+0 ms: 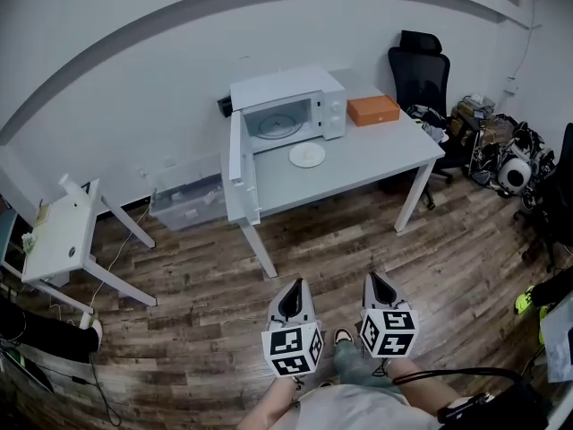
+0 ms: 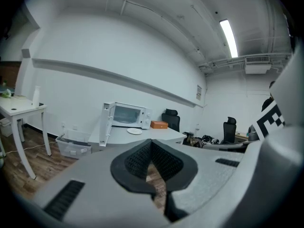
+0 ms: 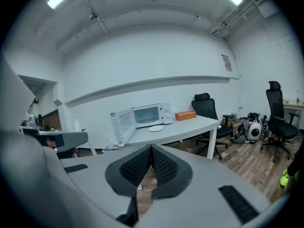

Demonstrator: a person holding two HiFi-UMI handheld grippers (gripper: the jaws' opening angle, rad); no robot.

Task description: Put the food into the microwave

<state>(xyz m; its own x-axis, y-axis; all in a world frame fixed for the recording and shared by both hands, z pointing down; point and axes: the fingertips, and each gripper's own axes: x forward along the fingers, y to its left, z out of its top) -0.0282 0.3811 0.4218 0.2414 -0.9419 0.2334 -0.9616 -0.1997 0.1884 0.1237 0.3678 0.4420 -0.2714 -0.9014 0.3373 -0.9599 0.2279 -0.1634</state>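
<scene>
A white microwave [image 1: 295, 107] stands on the white table [image 1: 376, 155] with its door [image 1: 236, 148] swung wide open to the left; the glass turntable shows inside. A white plate [image 1: 307, 156] lies on the table just in front of it; I cannot make out food on it. Both grippers hang low over the floor, well short of the table: my left gripper [image 1: 292, 297] and my right gripper [image 1: 380, 288] are each shut with nothing held. The microwave [image 2: 129, 115] and plate [image 2: 135, 131] show far off in the left gripper view, and the microwave [image 3: 151, 114] and plate [image 3: 156, 128] in the right gripper view.
An orange box [image 1: 373, 109] sits on the table right of the microwave. A black office chair [image 1: 421, 77] stands behind the table's right end, with clutter [image 1: 501, 155] beyond. A clear plastic bin [image 1: 186, 202] rests under the table's left side; a small white table [image 1: 63, 231] stands at left.
</scene>
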